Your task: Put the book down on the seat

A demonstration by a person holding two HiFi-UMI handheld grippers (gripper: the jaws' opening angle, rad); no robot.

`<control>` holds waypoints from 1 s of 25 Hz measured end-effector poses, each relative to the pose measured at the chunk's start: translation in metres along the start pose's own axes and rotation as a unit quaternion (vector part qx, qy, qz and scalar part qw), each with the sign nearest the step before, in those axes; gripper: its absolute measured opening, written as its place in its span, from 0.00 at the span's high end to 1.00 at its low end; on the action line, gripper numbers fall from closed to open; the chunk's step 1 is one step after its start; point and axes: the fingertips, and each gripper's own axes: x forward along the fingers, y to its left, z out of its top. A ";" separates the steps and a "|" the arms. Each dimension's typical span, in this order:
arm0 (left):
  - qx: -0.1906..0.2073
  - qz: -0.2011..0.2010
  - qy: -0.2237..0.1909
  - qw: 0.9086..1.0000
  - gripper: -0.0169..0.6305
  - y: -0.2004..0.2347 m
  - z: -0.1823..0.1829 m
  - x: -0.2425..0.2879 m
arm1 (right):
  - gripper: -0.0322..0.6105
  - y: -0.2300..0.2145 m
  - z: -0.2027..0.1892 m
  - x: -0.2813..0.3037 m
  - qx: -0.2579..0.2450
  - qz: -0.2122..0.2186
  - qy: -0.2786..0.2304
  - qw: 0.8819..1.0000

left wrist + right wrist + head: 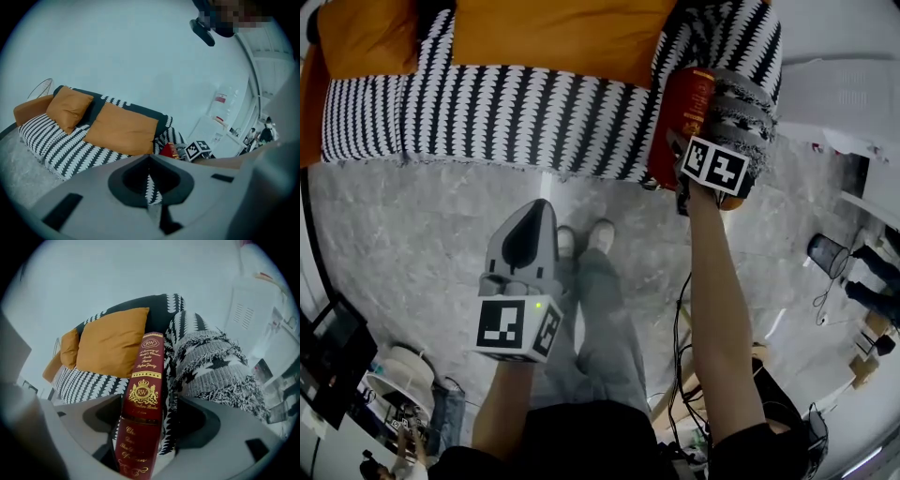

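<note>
A dark red book (687, 111) with gold lettering stands upright at the right end of the sofa, against the patterned armrest (727, 37). In the right gripper view the book (143, 404) rises between the jaws of my right gripper (152, 446). A strip of fabric shows between its cover and the right jaw, so the jaws are open around it. My left gripper (540, 210) hangs shut and empty over the floor in front of the sofa seat (506, 112). The left gripper (149, 161) looks toward the seat (65, 147), and the book (168, 150) shows as a red spot.
Orange cushions (553, 33) lie along the back of the sofa. A grey fringed throw (220, 366) drapes the armrest beside the book. The person's legs and shoes (581, 239) stand on grey marbled floor (403, 225). A black bin (829, 253) and white furniture are at the right.
</note>
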 end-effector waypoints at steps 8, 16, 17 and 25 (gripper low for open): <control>0.006 -0.001 0.000 1.000 0.95 -0.015 0.001 0.008 | 0.39 -0.005 0.006 -0.004 -0.003 0.008 -0.015 1.000; 0.015 -0.010 -0.027 0.999 0.95 -0.009 0.016 -0.019 | 0.39 0.015 0.028 -0.065 0.015 0.020 -0.098 0.995; 0.017 -0.015 -0.028 0.999 0.95 -0.014 0.019 -0.024 | 0.39 0.018 0.031 -0.080 0.015 0.029 -0.112 0.993; 0.034 -0.057 -0.055 0.996 0.95 -0.055 0.048 -0.071 | 0.73 0.065 0.068 -0.239 0.023 0.085 -0.287 0.954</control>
